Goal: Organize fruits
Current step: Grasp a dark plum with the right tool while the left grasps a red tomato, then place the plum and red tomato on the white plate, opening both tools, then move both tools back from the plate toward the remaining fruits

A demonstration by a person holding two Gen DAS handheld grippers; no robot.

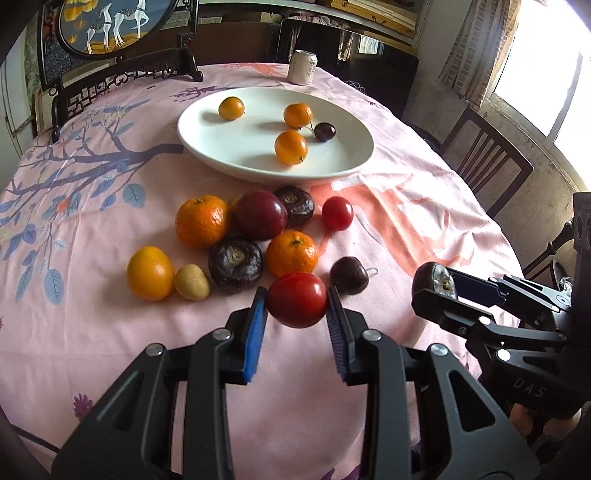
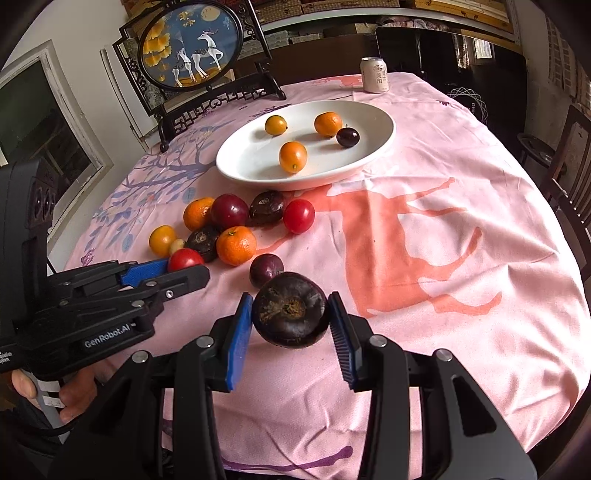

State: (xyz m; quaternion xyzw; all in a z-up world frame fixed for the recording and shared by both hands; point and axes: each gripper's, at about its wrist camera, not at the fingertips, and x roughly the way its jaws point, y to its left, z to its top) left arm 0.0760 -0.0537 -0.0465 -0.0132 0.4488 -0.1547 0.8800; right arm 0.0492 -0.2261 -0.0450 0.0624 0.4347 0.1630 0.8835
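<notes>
Left gripper (image 1: 296,303) around red tomato (image 1: 296,305), tomato's underside hidden.

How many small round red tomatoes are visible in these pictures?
2. One small round red tomato is clamped between the left gripper's blue pads. The other red tomato lies on the pink tablecloth, just before the white plate.

A wide white oval plate (image 1: 207,147) sits at upper centre of the left wrist view on a pink printed tablecloth (image 1: 424,221), with three small orange kumquats (image 1: 291,147) and a dark round plum (image 1: 325,131) in it. Below the plate a cluster of loose fruit (image 1: 258,229) lies on the cloth. Behind the plate stands a pale drink can (image 1: 303,67); a round framed deer panel (image 1: 110,22) fills the upper left.
</notes>
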